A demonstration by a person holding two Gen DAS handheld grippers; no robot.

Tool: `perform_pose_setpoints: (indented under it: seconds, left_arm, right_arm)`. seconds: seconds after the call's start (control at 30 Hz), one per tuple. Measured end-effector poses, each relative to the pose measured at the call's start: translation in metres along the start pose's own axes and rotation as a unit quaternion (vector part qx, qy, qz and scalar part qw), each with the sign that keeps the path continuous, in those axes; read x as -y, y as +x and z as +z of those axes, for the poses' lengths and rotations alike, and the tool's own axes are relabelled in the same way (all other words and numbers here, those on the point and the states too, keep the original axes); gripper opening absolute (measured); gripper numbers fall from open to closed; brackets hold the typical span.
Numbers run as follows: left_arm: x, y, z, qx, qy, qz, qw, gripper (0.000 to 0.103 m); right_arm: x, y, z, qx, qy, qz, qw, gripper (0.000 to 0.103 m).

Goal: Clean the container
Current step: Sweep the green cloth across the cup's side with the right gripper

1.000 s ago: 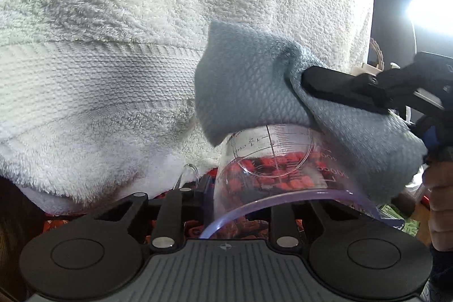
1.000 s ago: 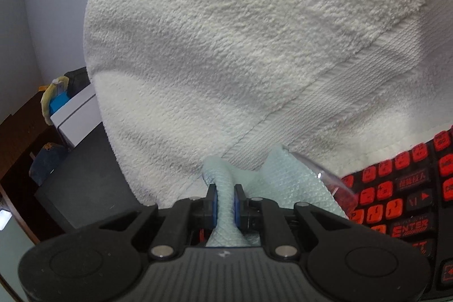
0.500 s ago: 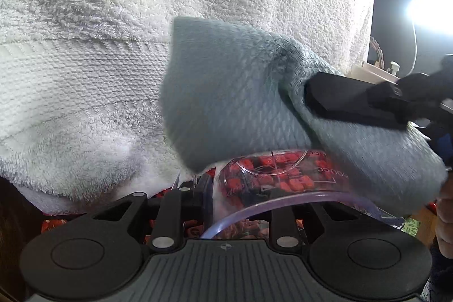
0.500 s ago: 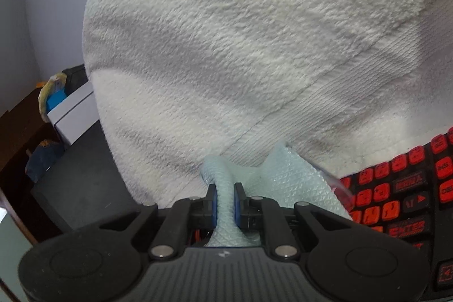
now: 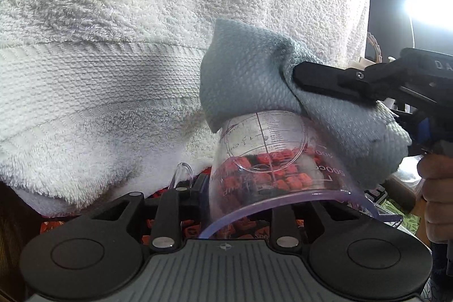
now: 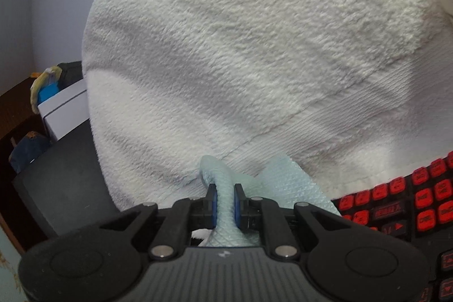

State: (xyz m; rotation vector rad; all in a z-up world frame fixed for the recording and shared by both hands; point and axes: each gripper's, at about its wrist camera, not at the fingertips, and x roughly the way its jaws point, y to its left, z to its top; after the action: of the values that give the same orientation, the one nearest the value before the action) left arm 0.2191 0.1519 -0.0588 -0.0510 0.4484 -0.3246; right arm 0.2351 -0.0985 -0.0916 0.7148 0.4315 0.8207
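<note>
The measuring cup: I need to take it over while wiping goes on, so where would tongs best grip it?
Grip the rim wall of the measuring cup, one finger inside, from the open mouth facing the left-wrist camera. The blue cloth covers its base.

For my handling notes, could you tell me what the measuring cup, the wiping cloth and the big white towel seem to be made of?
Measuring cup: clear and glossy with printed graduations, red keys showing through; probably plastic, though glass is possible.
Wiping cloth: pale blue-grey fabric with a fine waffle weave, matte, likely microfibre or cotton.
White towel: looped terry pile with a flat woven band, apparently cotton.
</note>
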Motion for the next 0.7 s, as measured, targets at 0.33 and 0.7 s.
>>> perform_pose_setpoints:
  seconds: [0.33,0.7]
  left_arm:
    - [0.000,-0.005,0.004,0.000,-0.005,-0.005,1.0000,0.026]
    - [-0.002,-0.012,0.005,-0.001,-0.009,-0.011,0.9999,0.026]
  right_arm:
    - [-0.004,0.010,-0.003,-0.051,0.017,0.043,0.998,0.011]
    - [-0.018,0.013,-0.008,-0.075,-0.025,0.057,0.995,0.010]
